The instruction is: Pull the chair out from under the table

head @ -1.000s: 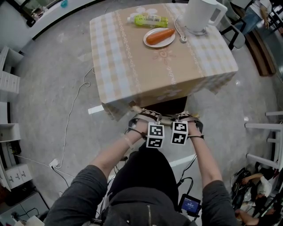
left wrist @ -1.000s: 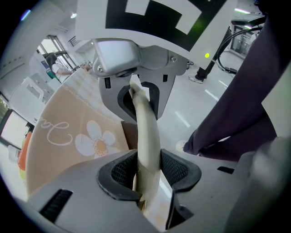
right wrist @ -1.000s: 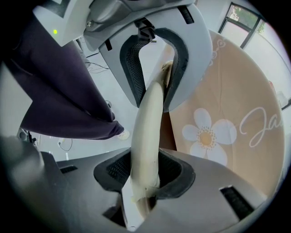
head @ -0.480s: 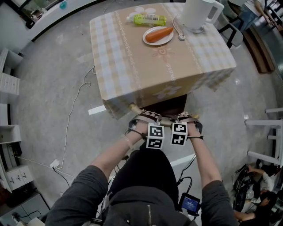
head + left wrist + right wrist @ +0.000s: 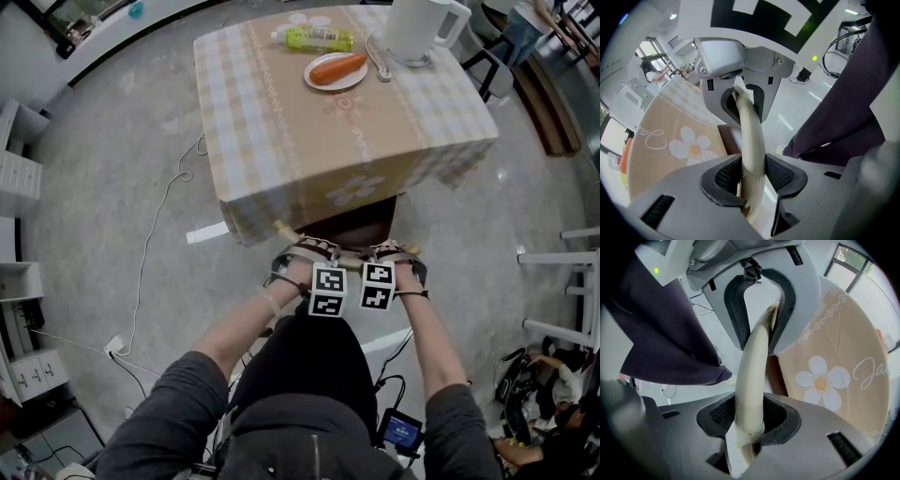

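Observation:
The chair's dark seat (image 5: 353,226) pokes out from under the table (image 5: 281,141), which wears a beige checked cloth with a daisy print. Its cream top rail (image 5: 342,253) runs across in front of me. My left gripper (image 5: 302,260) is shut on the rail's left part and my right gripper (image 5: 396,257) on its right part. In the left gripper view the rail (image 5: 752,140) is pinched between the dark pads of the left gripper (image 5: 753,176). The right gripper view shows the rail (image 5: 752,371) clamped the same way by the right gripper (image 5: 749,418).
On the table stand a white kettle (image 5: 417,28), a plate with a carrot (image 5: 336,70) and a green bottle (image 5: 319,38). A cable (image 5: 150,244) runs over the floor on the left to a plug block (image 5: 115,348). White shelves (image 5: 19,178) stand left, a white rack (image 5: 567,291) right.
Both grippers have drawn back toward me with the rail in them. The table has slipped farther off in the head view and more of the seat shows beneath the cloth.

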### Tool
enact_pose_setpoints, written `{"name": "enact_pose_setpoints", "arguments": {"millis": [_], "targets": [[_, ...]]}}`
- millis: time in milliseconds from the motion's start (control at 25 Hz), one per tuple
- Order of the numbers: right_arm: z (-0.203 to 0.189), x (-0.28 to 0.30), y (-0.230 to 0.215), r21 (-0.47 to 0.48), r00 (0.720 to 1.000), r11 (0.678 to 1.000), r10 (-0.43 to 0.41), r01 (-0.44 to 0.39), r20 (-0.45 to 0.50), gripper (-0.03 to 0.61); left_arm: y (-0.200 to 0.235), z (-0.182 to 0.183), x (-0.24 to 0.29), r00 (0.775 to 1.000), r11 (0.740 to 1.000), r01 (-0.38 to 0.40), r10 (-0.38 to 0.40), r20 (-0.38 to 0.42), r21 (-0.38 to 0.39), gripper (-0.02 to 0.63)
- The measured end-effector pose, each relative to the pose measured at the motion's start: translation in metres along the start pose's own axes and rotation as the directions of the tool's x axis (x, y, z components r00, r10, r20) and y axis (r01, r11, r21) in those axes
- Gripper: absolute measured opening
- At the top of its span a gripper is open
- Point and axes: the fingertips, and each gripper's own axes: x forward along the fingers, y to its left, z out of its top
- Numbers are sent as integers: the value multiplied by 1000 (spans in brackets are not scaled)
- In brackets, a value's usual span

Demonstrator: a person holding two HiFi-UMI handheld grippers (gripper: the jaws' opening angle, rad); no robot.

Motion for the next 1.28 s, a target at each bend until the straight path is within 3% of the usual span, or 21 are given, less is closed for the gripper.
{"name": "enact_pose_setpoints", "arguments": {"millis": [1280], "targets": [[14,-1,58,6,1000,1000,1,-1,-9,138,-58,10,-9,1000,1000,-2,2,-3,15,160]]}}
